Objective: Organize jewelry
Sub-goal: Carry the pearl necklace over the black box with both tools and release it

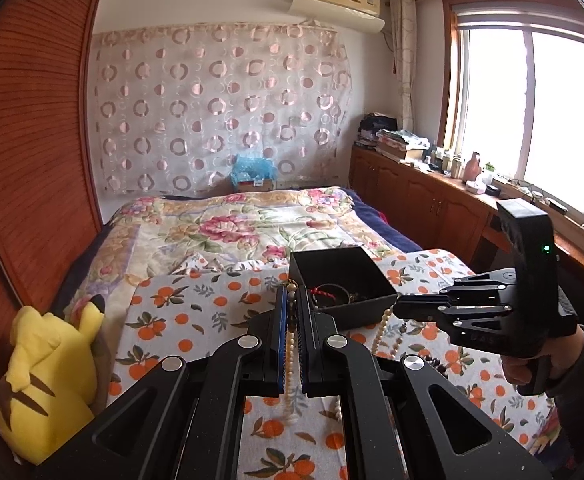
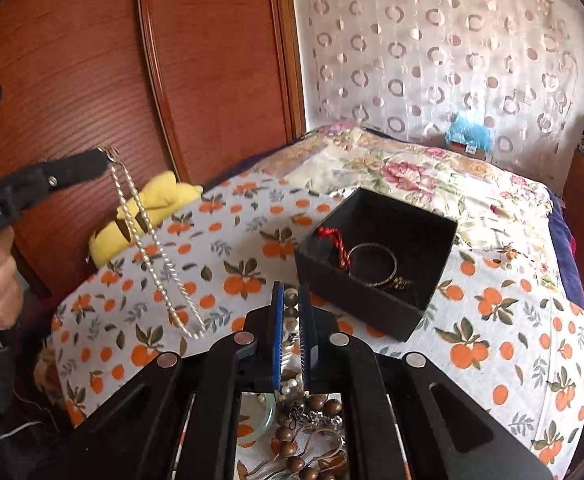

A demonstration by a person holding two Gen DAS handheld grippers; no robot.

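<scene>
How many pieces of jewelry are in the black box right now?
2 visible in the black box: a red braided cord at its left side and a metal bangle beside it; small pieces near the bangle may be separate.

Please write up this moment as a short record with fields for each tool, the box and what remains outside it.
left tool: shut on pearl necklace, which hangs in a long loop above the orange-print cloth
right tool: shut on wooden bead strand
black box: open, on the cloth; holds a red cord and a metal bangle
left outside: tangled pile of jewelry under the right tool
beside bed: yellow plush toy
</scene>
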